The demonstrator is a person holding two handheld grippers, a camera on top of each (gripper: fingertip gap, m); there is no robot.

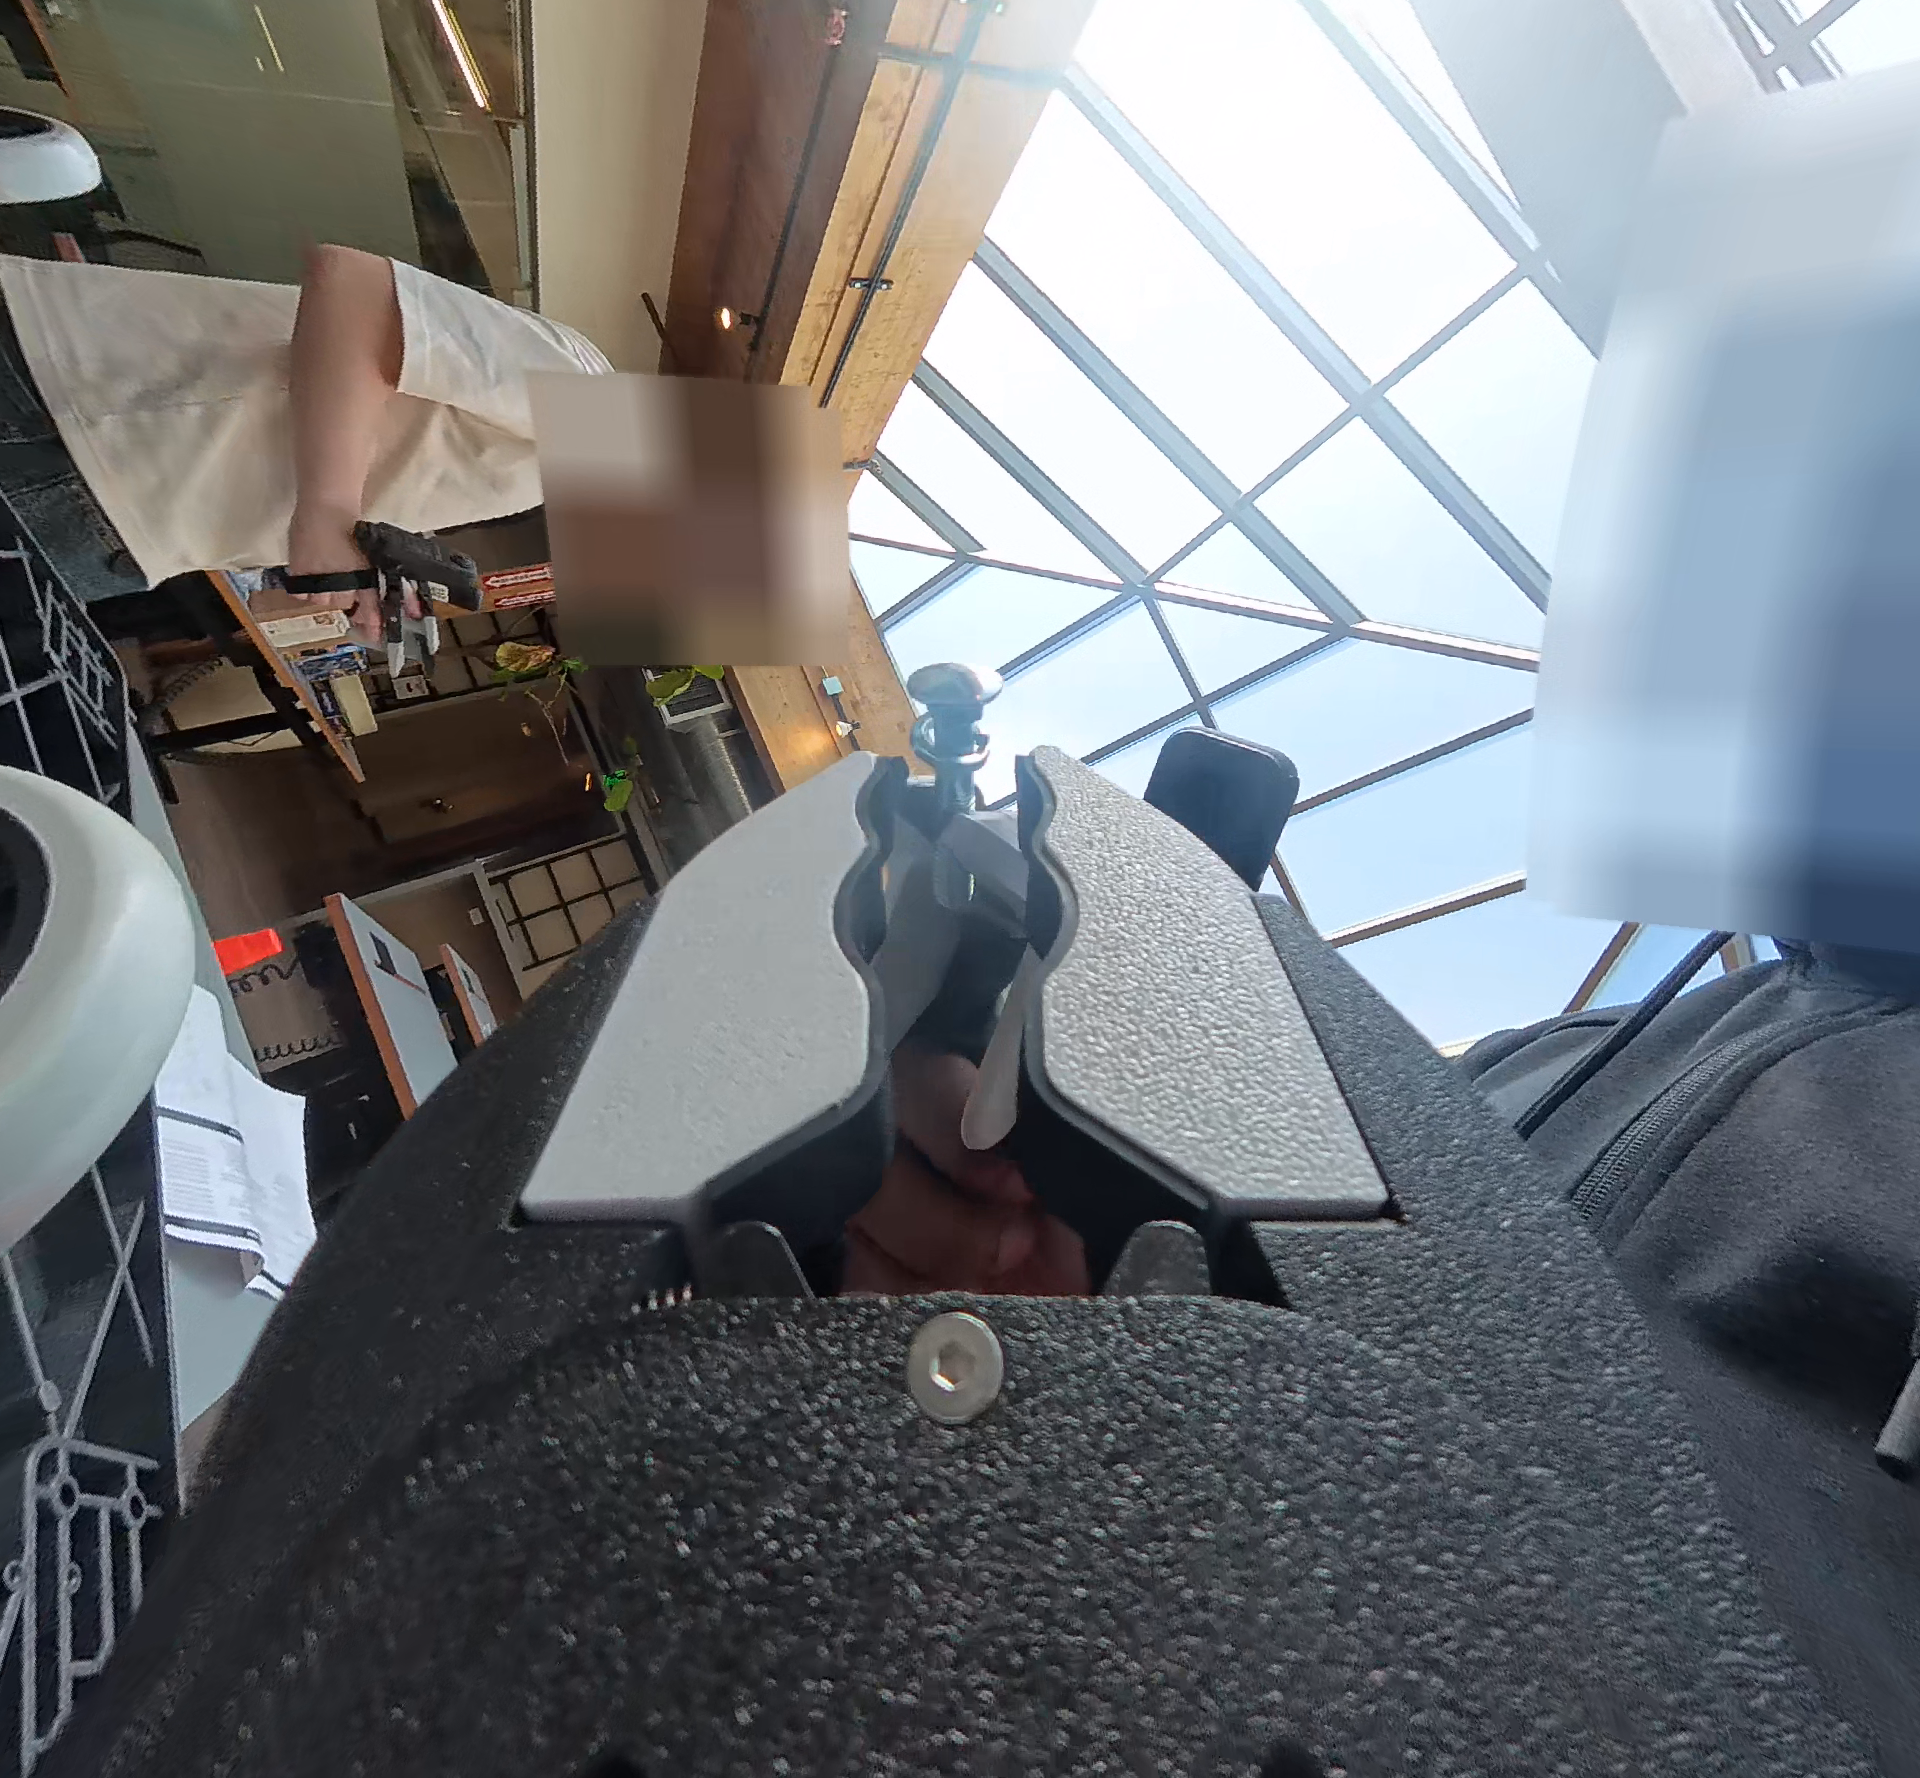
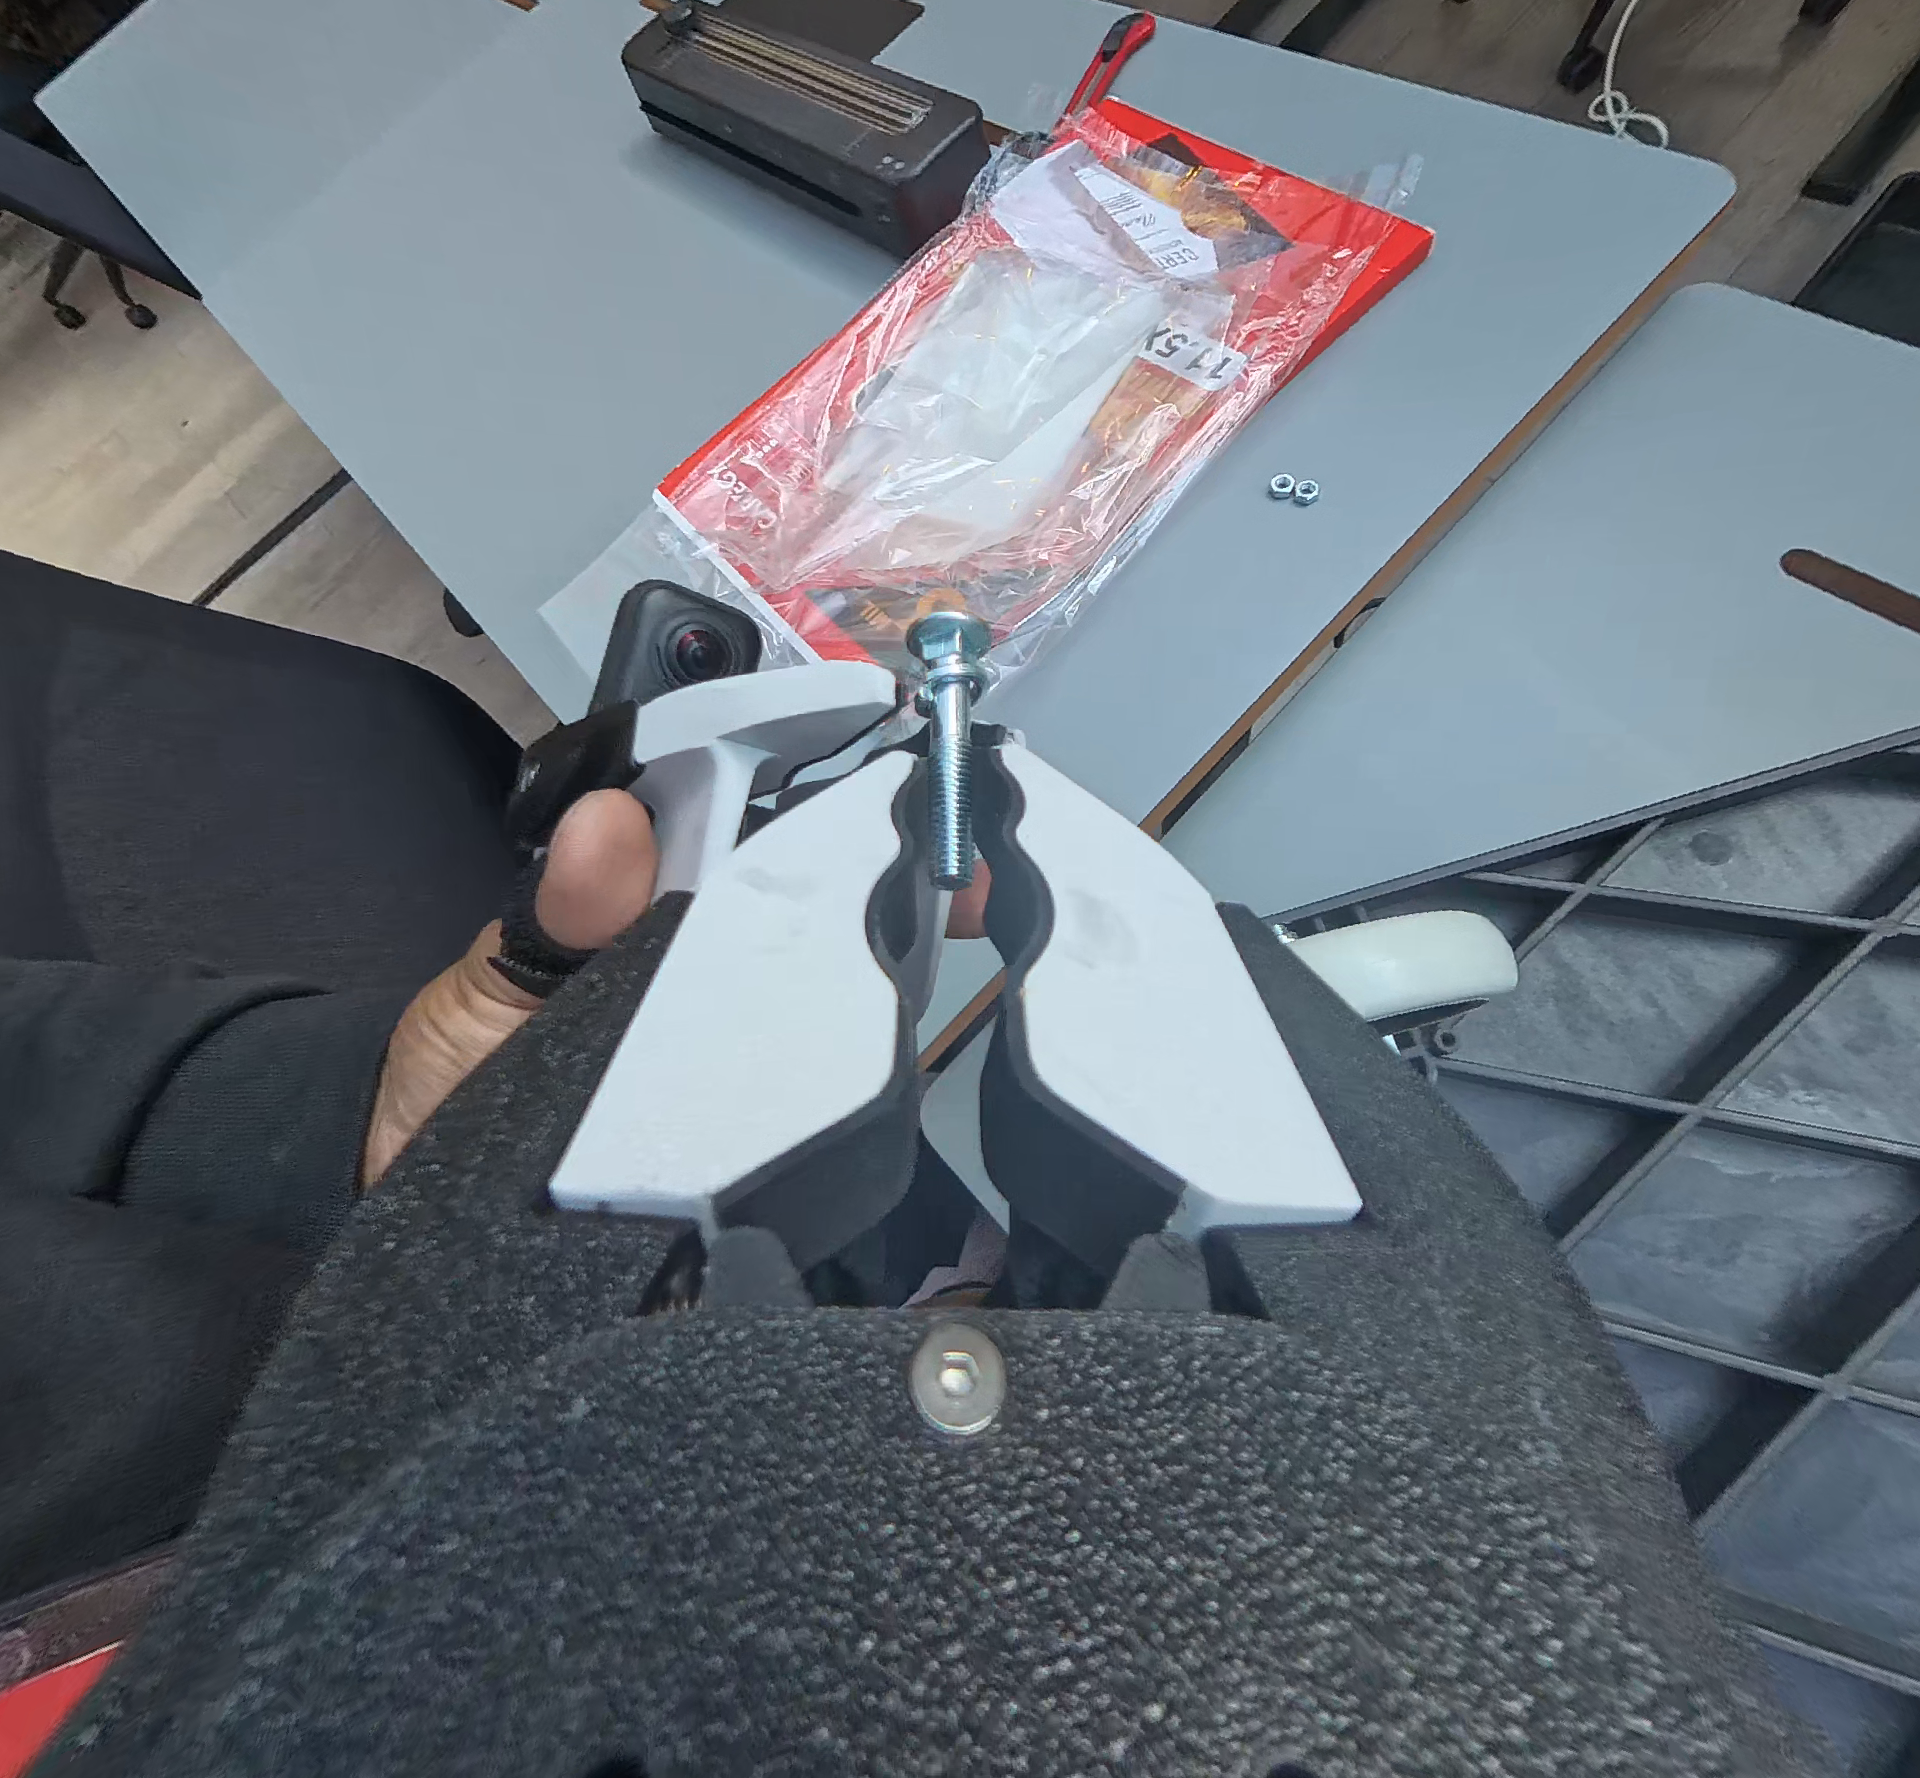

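Note:
A silver bolt (image 2: 950, 772) with washers under its head stands between my right gripper's (image 2: 952, 798) fingertips, head away from me. The right gripper is shut on its threaded shaft. My left gripper (image 2: 883, 702) comes in from the left, its camera (image 2: 691, 650) above, tips at the bolt just under the washers. In the left wrist view the bolt (image 1: 953, 705) rises against the skylight between my left gripper's (image 1: 954, 788) nearly closed tips. A small gap shows beside the shaft, so whether the left pads touch it is unclear. A bare hand (image 2: 488, 959) holds the left gripper.
On the grey table (image 2: 468, 294) lie a red pack in a clear bag (image 2: 1039, 357), a black flat machine (image 2: 800, 97), a red-handled cutter (image 2: 1117, 55) and two nuts (image 2: 1294, 487). A white caster wheel (image 2: 1397, 959) sits on a black ribbed panel (image 2: 1714, 1053). A person in white (image 1: 208, 398) stands far left. My two grippers' fingertips are within a few centimetres of each other.

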